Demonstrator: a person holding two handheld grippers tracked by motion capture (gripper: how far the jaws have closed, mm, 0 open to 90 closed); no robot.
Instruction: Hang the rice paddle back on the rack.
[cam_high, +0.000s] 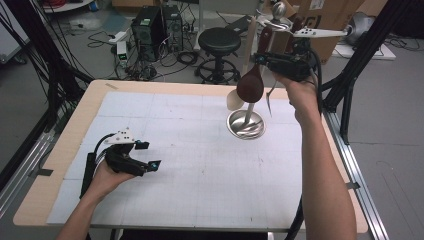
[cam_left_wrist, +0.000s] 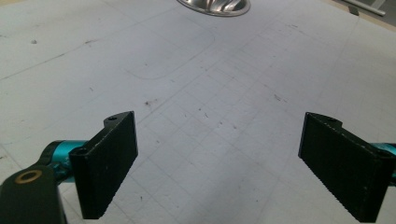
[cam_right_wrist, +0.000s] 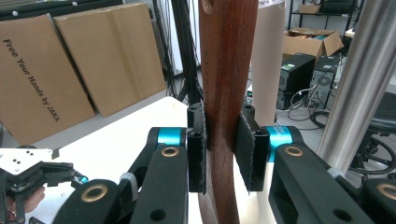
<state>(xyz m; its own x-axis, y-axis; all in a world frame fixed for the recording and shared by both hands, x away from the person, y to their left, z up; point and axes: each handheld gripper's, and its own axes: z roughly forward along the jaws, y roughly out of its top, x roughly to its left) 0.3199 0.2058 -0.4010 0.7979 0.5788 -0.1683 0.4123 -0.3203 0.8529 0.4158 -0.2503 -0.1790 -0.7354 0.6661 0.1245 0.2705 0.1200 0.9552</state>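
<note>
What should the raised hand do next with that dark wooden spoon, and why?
Probably lift the wooden spoon a little higher. The right gripper has its jaws clamped on the handle, and the spoon hangs beside the metal post of the stand, so rising should carry it clear before any sideways move.

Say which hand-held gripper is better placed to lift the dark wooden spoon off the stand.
Right. The right hand-held gripper is shut on the wooden spoon by the stand. The left hand-held gripper rests open on the table, far away.
</note>
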